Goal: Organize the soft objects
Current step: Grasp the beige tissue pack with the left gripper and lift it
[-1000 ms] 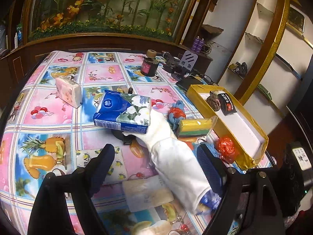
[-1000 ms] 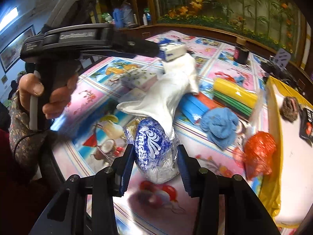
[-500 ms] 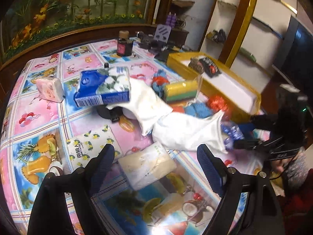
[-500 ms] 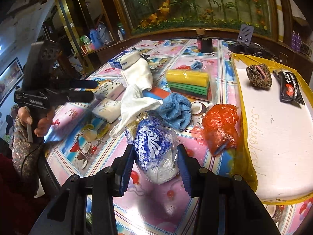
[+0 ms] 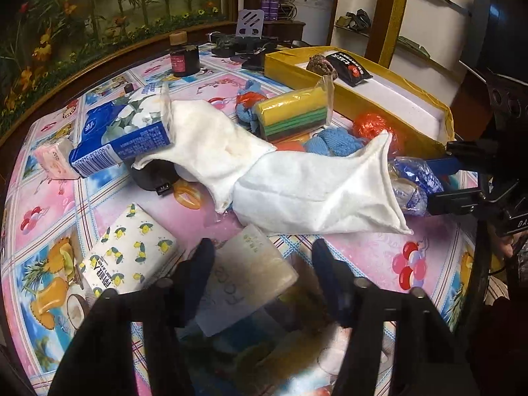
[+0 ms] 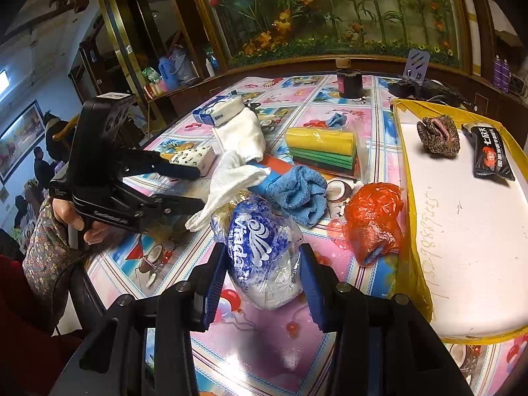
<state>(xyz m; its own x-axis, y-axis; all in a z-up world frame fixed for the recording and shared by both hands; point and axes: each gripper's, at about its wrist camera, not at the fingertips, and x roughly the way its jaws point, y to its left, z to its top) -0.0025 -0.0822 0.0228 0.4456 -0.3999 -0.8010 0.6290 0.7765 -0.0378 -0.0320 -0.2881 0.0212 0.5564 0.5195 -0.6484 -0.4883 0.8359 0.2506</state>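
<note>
You have four tissue packs in the left wrist view: a blue floral pack (image 5: 122, 133) upper left, a pink pack (image 5: 54, 158) at the left edge, a lemon-print pack (image 5: 128, 257) lower left, and a pale pack (image 5: 247, 274) at bottom centre. Add one white cloth (image 5: 297, 178), one blue towel (image 6: 298, 194), one orange bag (image 6: 373, 221), and one bundle of coloured sheets (image 6: 321, 147).

Light: dim indoors, glare on the tablecloth (image 6: 264, 356) (glossy plastic)
Edges: fisheye-bent, dark corners
Blur: left gripper (image 5: 260, 264) smeared

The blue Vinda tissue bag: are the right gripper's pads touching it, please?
Touching: the right wrist view shows both blue pads pressed against the Vinda bag.
</note>
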